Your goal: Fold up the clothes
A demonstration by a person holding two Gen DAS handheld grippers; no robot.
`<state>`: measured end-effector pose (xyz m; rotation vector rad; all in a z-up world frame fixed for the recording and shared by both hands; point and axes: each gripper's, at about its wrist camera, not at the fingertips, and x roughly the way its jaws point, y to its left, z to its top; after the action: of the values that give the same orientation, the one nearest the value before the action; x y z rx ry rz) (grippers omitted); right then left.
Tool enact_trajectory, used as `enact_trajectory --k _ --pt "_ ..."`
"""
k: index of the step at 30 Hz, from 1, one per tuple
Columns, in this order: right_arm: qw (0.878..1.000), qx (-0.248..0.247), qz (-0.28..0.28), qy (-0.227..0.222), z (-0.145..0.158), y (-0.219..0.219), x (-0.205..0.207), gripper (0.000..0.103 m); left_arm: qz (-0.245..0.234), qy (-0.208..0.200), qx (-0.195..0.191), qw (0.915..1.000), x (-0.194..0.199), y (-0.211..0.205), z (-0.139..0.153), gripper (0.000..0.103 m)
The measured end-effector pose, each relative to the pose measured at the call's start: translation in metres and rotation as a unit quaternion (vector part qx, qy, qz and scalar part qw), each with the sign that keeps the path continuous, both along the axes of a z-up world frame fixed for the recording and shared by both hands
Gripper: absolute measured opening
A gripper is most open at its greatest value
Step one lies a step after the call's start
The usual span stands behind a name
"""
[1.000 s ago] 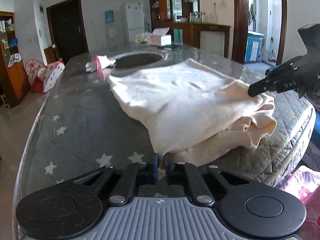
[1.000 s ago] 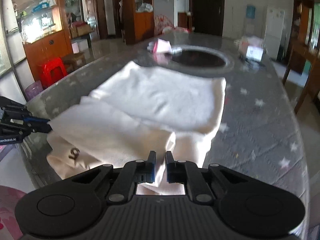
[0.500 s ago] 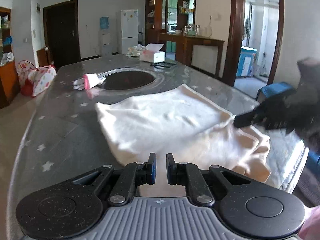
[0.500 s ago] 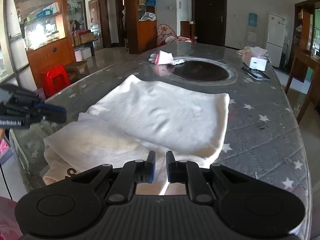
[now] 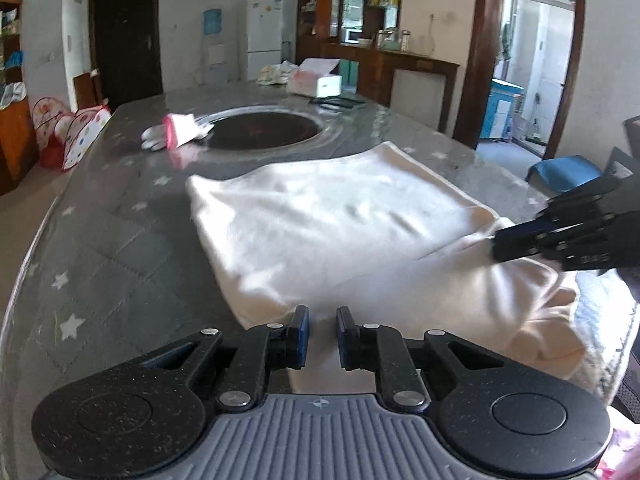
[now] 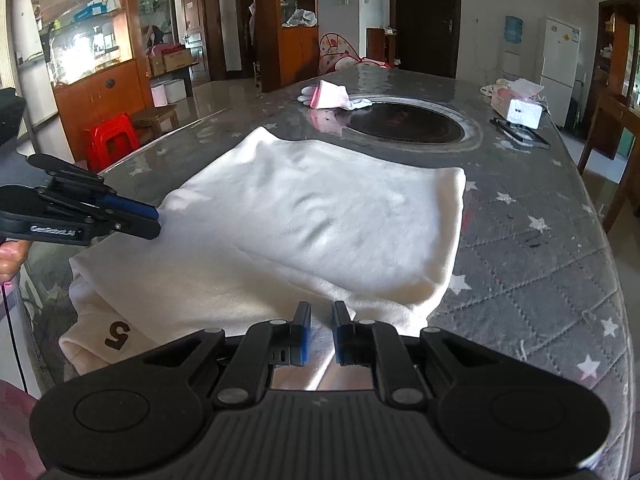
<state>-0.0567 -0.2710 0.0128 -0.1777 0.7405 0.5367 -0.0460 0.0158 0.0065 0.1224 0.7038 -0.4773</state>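
Observation:
A cream garment (image 5: 340,216) lies folded on the grey star-patterned table (image 5: 120,248), its top layer flat over a lower layer that bears a brown "5" (image 6: 116,334). My left gripper (image 5: 322,334) is at the garment's near left edge, seen from the side in the right wrist view (image 6: 156,220). Its jaws are opening, with cloth lying between them but not pinched. My right gripper (image 6: 321,332) is shut on the garment's (image 6: 320,208) near right edge. The left wrist view shows its tips (image 5: 496,244) at the fold's corner.
A pink-and-white glove (image 5: 176,136) lies beside a round dark inset (image 5: 260,134) in the table's middle. Further back are a tissue box (image 6: 520,108) and a flat black object (image 6: 520,134). The table's edge runs just below the garment. A hand (image 6: 10,256) holds the left gripper.
The left gripper has moved in over the table along the garment's edge, and its jaws have widened a little. The top layer now lies flatter. The right gripper has hardly moved.

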Motion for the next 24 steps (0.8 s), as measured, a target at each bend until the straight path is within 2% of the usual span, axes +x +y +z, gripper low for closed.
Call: enact_trajectory --k 7,11,15,18,22,24 --pt "1.000 -0.003 0.014 -0.014 0.000 0.005 -0.001 0.012 -0.005 -0.016 0.002 0.9999 -0.006 0.001 0.006 0.017" --pt "1.000 -0.009 0.018 -0.013 -0.005 0.007 0.000 0.014 -0.004 -0.015 0.026 0.9995 -0.003 -0.005 0.000 0.018" --pt "0.999 -0.008 0.024 -0.023 0.003 0.009 -0.004 0.019 -0.017 -0.031 0.020 0.9992 -0.009 -0.013 0.011 0.019" --pt "0.999 -0.007 0.031 -0.023 0.002 0.012 -0.005 0.020 -0.033 -0.033 0.014 0.9988 -0.012 -0.022 0.014 0.023" --pt "0.999 -0.014 0.035 -0.020 -0.002 0.016 -0.009 0.020 -0.044 -0.021 0.036 0.9982 -0.014 -0.036 0.001 0.024" --pt "0.999 -0.017 0.041 -0.031 0.003 0.017 -0.016 0.022 -0.050 -0.025 0.036 0.9978 -0.019 -0.038 0.002 0.029"
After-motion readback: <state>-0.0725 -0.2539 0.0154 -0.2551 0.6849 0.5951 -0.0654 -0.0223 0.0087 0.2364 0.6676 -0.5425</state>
